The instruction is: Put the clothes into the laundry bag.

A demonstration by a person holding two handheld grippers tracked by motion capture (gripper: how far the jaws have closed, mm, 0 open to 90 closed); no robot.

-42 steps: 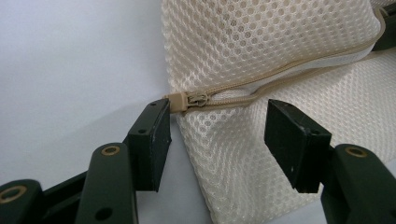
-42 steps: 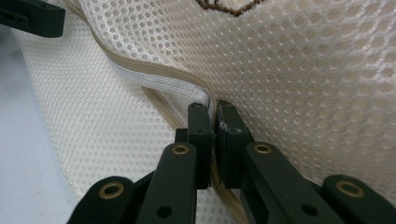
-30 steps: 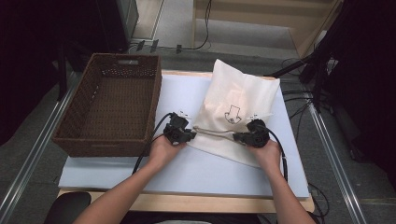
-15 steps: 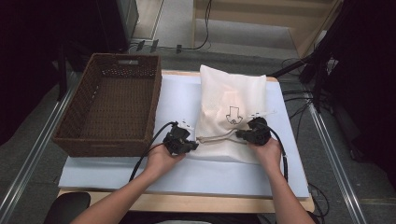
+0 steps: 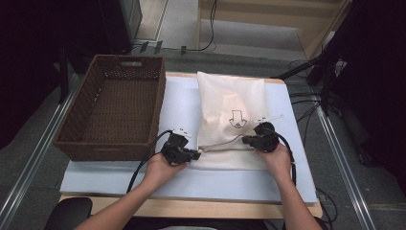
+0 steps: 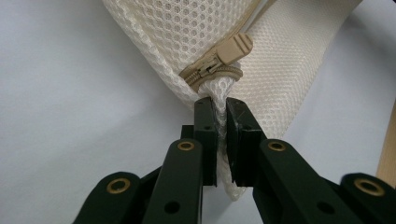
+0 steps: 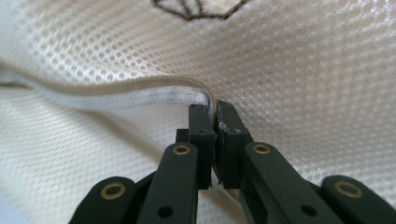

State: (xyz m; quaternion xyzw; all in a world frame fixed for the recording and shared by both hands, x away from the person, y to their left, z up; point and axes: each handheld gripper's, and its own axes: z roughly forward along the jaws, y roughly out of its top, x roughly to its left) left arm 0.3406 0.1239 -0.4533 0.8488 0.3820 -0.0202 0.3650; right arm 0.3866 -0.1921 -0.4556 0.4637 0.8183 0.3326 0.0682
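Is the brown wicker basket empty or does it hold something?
Empty: in the high view the wicker basket shows only its bare woven floor, and the mesh bag lies outside it on the table.

My black jaws pinch a cream mesh laundry bag [image 5: 233,108] — honeycomb weave, a dark arrow print [image 5: 236,118], a tan zipper pull [image 6: 232,50]. It lies on a pale blue mat [image 5: 182,103] — beside a dark brown wicker basket [image 5: 76,139].

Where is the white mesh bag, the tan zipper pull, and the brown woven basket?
white mesh zip bag [image 5: 232,98], high view, on its upper fabric panel.
tan plastic zipper pull [image 6: 233,49], left gripper view, on the pull tab at the bag's corner.
brown woven wicker basket [image 5: 158,103], high view, on its right wall.
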